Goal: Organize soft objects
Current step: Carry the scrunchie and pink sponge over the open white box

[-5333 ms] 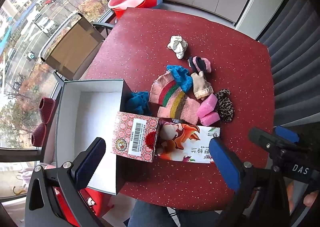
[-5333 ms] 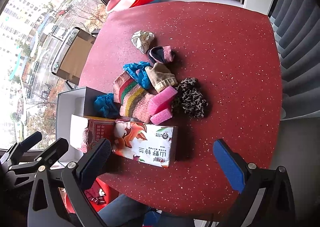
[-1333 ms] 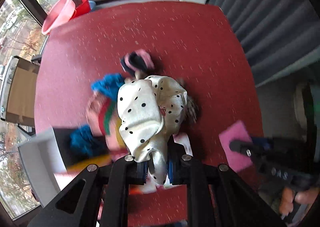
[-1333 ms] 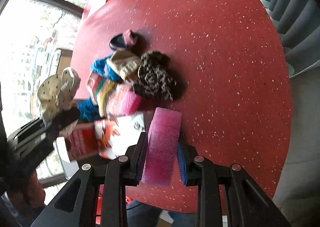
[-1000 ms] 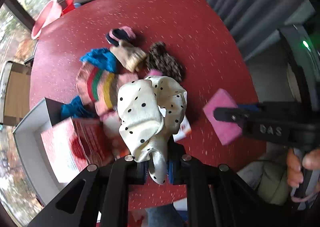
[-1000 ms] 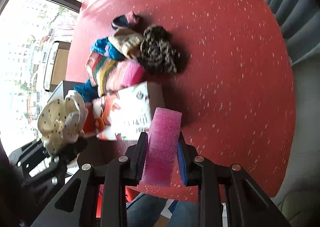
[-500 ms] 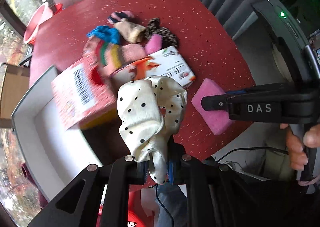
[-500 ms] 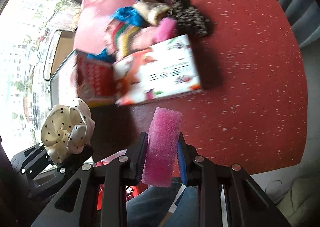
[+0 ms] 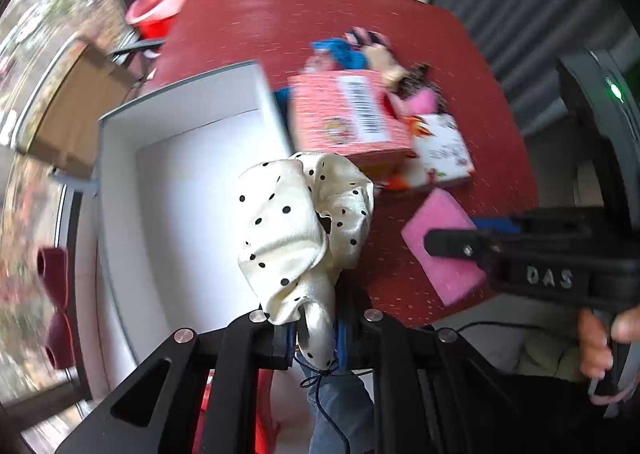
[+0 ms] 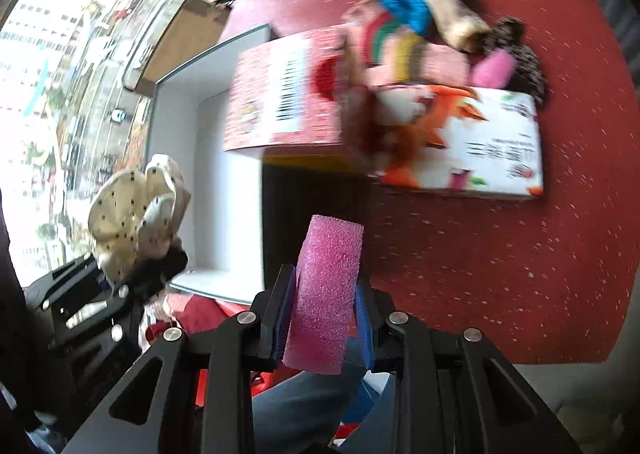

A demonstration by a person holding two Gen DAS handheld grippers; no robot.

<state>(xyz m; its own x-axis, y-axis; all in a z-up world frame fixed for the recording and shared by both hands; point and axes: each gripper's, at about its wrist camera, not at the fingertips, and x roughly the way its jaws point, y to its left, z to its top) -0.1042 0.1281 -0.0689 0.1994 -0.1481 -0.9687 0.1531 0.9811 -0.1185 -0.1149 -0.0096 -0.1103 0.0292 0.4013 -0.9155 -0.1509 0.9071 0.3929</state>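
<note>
While the left gripper (image 9: 316, 334) pinches a polka-dot scrunchie (image 9: 300, 230) above the white box (image 9: 176, 181), the right gripper's (image 10: 324, 314) jaws clamp a pink sponge (image 10: 326, 290), colourful socks (image 10: 400, 37) at 12 o'clock.

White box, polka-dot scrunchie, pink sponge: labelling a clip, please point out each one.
white box (image 9: 192, 189), left wrist view, bare inner floor.
polka-dot scrunchie (image 9: 288, 230), left wrist view, front fold.
pink sponge (image 10: 326, 286), right wrist view, facing side.

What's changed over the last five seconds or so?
Both grippers went from open to shut: the left gripper took the polka-dot scrunchie, the right gripper a pink sponge, and carried them back toward the white box. The sock pile stayed put.
</note>
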